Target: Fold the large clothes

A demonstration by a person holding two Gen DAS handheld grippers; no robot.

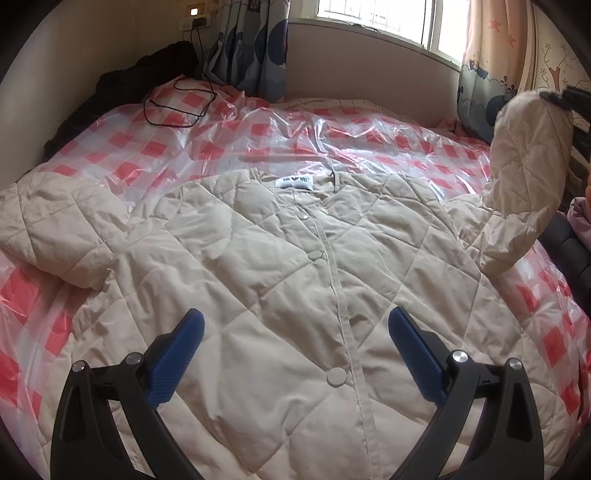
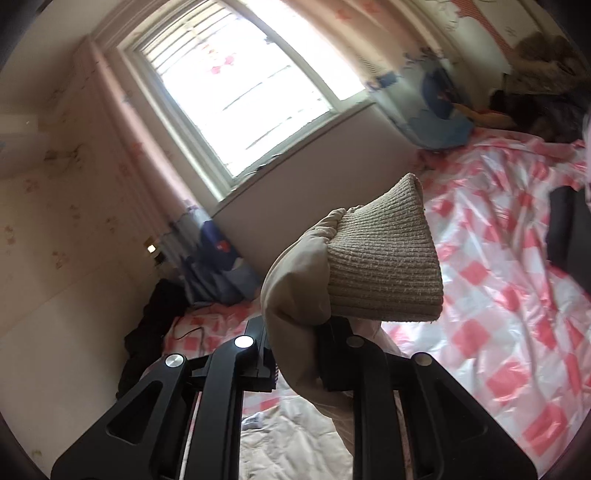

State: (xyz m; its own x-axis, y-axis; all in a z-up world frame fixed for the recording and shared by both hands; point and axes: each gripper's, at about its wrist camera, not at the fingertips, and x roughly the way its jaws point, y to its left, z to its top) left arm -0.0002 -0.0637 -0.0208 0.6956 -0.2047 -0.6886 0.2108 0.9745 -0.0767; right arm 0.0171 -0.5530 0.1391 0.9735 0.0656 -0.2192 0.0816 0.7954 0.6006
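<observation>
Our jacket [image 1: 295, 280] lies face up on the bed [image 1: 436, 147], snapped shut, collar away from us toward the window [image 1: 376, 18] and hem nearest; its long axis runs straight ahead along the placket. The right sleeve [image 1: 524, 177] is lifted off the bed, standing up from the shoulder. Our right gripper [image 2: 299, 354] has its jaws closed on the sleeve just below the ribbed cuff [image 2: 388, 266], which points up past them. Our left gripper [image 1: 295, 354] hovers over the lower front, jaws spread wide and holding nothing. The left sleeve [image 1: 59, 229] lies spread out to the side. The body lies to the left of the raised sleeve, so we judge the fold goes inward across the chest.
</observation>
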